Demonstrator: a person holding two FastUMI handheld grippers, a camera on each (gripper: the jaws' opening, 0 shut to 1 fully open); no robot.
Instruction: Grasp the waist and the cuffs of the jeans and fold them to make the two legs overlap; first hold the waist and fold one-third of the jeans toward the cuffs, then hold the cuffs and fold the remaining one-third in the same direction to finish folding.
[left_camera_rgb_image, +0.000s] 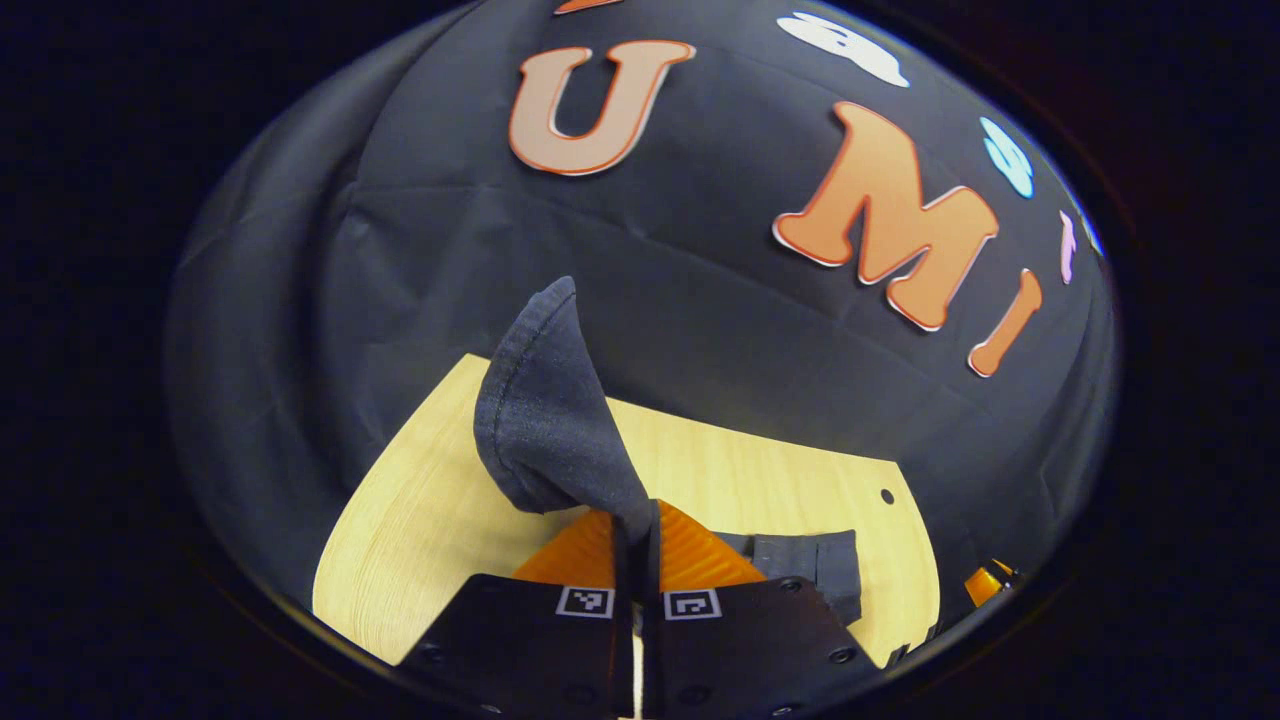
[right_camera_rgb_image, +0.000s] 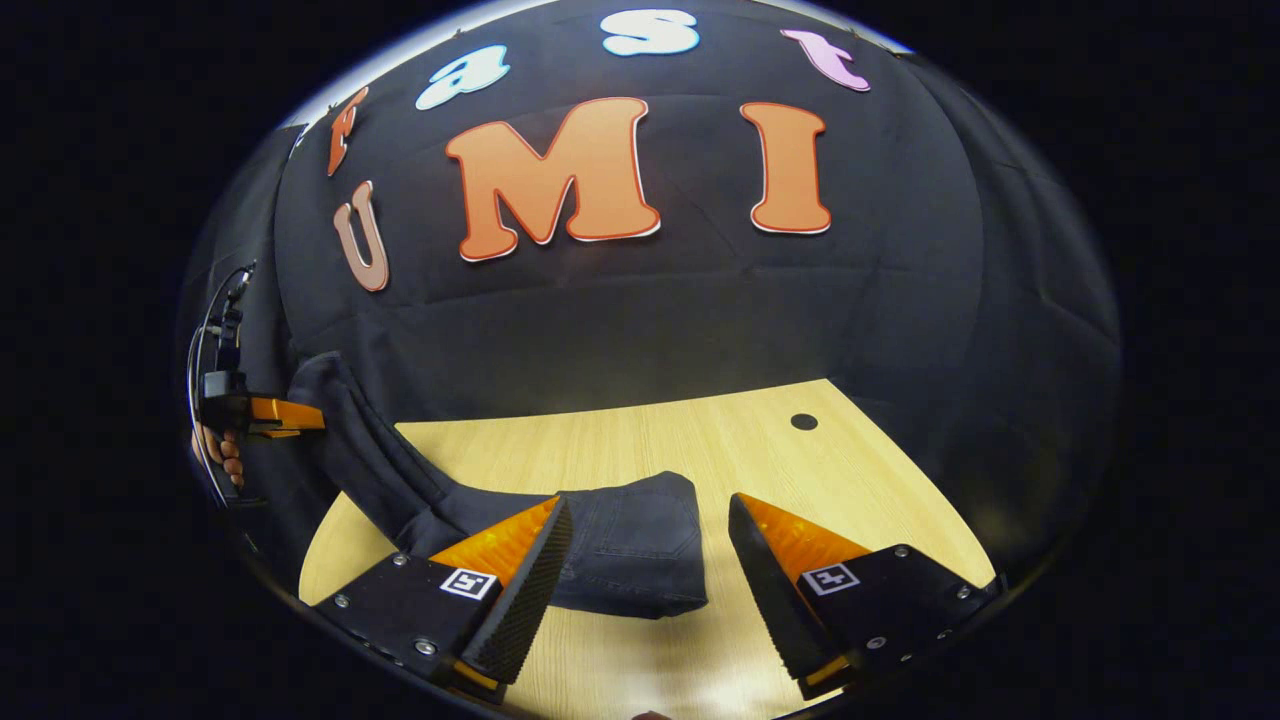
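The dark denim jeans (right_camera_rgb_image: 630, 545) lie with their folded end flat on the wooden table (right_camera_rgb_image: 700, 440), just ahead of my right gripper (right_camera_rgb_image: 645, 560), which is open and hovers above it with nothing between its fingers. From there the legs rise off the table to the left, up to my left gripper (right_camera_rgb_image: 265, 415), held by a hand (right_camera_rgb_image: 215, 455). In the left gripper view, my left gripper (left_camera_rgb_image: 637, 520) is shut on the jeans' cuff end (left_camera_rgb_image: 545, 420), and the cloth stands up above its fingers. The folded part (left_camera_rgb_image: 810, 565) lies on the table (left_camera_rgb_image: 430, 520) below.
The booth's black cloth wall surrounds the table on all sides. A small dark hole (right_camera_rgb_image: 803, 421) sits near the table's far right edge. The tip of the right gripper (left_camera_rgb_image: 985, 582) shows at the table's right edge in the left gripper view.
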